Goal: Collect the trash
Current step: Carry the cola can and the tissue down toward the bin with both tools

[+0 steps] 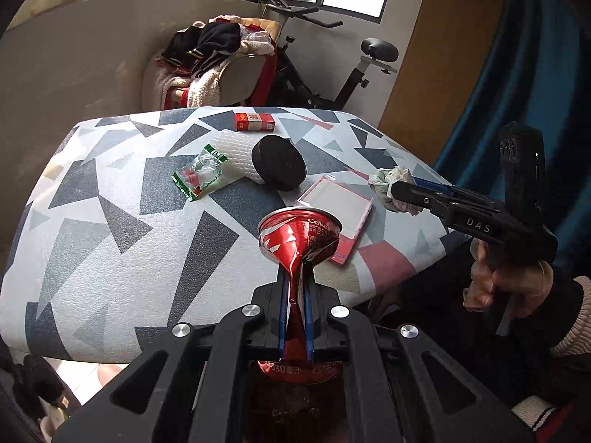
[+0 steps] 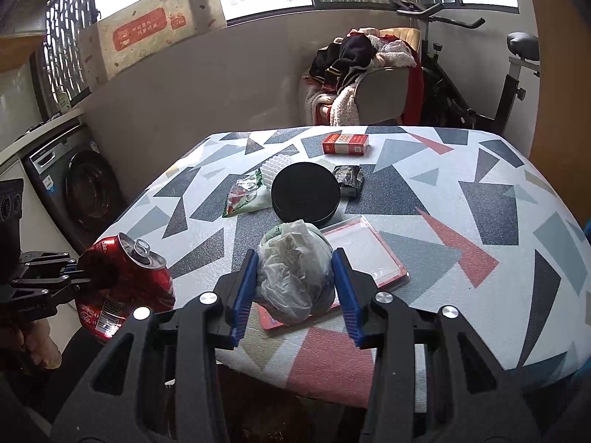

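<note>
- Carrying trash off the table: left gripper (image 1: 295, 295) clamps a crushed Coke can (image 1: 300, 234); right gripper (image 2: 295, 288) grasps a crumpled plastic bag (image 2: 295, 269).
- Next, probably a bin, unseen here.

The crushed red can's (image 1: 299, 238) lower end is hidden behind the left gripper's fingers (image 1: 282, 317), and the black lid (image 2: 306, 192) hides most of the white foam sleeve (image 2: 275, 166).

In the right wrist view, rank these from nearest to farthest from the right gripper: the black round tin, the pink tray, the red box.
1. Pink tray: on the table just past the right gripper, partly under the crumpled bag it holds.
2. Black round tin: mid-table, beyond the tray.
3. Red box: near the table's far edge.
</note>
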